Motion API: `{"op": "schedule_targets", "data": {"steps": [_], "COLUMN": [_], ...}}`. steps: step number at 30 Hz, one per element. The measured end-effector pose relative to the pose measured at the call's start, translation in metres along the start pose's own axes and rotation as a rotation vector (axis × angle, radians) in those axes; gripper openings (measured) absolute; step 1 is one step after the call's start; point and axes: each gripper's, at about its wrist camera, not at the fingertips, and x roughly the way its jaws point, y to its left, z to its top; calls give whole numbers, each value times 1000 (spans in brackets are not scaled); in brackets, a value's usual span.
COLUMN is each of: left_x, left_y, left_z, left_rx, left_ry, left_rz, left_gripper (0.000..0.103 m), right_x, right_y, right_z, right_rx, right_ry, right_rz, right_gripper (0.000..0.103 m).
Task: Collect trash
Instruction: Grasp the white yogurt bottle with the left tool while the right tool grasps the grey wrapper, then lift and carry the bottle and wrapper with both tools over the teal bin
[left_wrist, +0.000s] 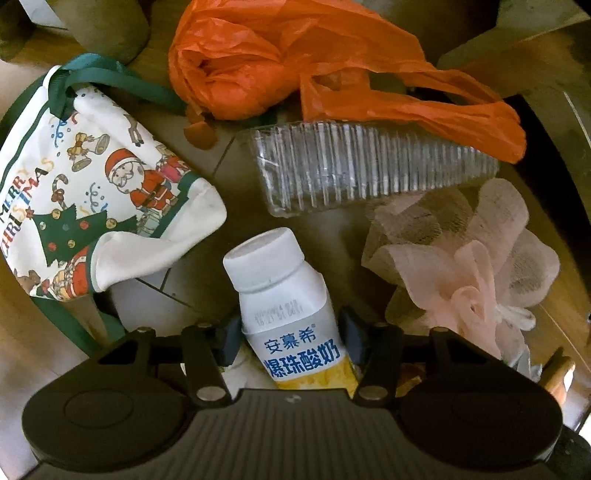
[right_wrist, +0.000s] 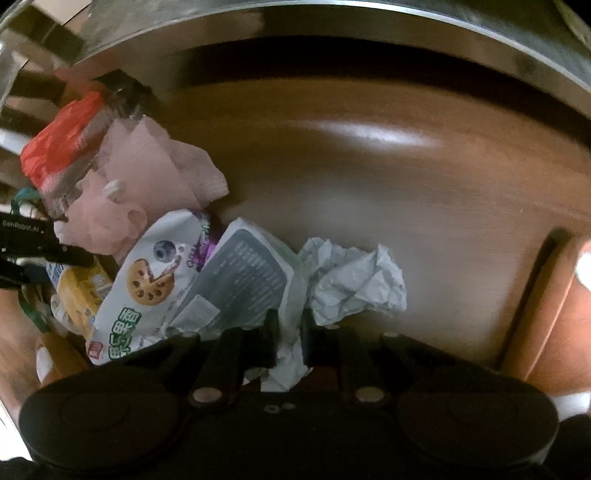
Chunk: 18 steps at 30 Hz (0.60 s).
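Note:
In the left wrist view my left gripper (left_wrist: 290, 341) is shut on a white yogurt bottle (left_wrist: 284, 291) with blue Chinese lettering, cap pointing away. Ahead lie a clear ribbed plastic container (left_wrist: 362, 170), an orange plastic bag (left_wrist: 295, 62), pink crumpled tissue (left_wrist: 469, 266) and a Christmas drawstring bag (left_wrist: 85, 195). In the right wrist view my right gripper (right_wrist: 288, 341) is shut on crumpled white paper (right_wrist: 354, 280) attached to a grey-white wrapper (right_wrist: 240, 280). A cookie snack packet (right_wrist: 144, 295) lies just to the left.
The trash lies on a brown wooden table (right_wrist: 369, 177) with a metal rim (right_wrist: 406, 22) at the back. The other gripper (right_wrist: 33, 240) shows at the left edge of the right wrist view, beside pink tissue (right_wrist: 155, 173) and the orange bag (right_wrist: 59, 144).

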Motion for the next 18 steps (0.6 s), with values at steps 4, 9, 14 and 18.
{"op": "schedule_targets", "data": {"steps": [4,9,14,18], "left_x": [-13,-48,-96,-154], "left_y": [-1,-7,-14,-25], "left_z": [-7,-19,-36,-52], "left_rx": [46,178,262,354], "left_ry": [-25,-89,-141,-225], "left_rz": [-18,3,-7,-26], "left_gripper": [53,53,53,53], "right_x": [-20,-54,-98,-150], "right_y": [6,23,41,54], "right_z": [2,-1,-6,-12], "right_rx": [-21,-74,-142,-191], "right_ry": [-36,-105,-177,-267], "right_rz": [3,-3,-14,-14], "right_gripper": [8,7,7,7]}}
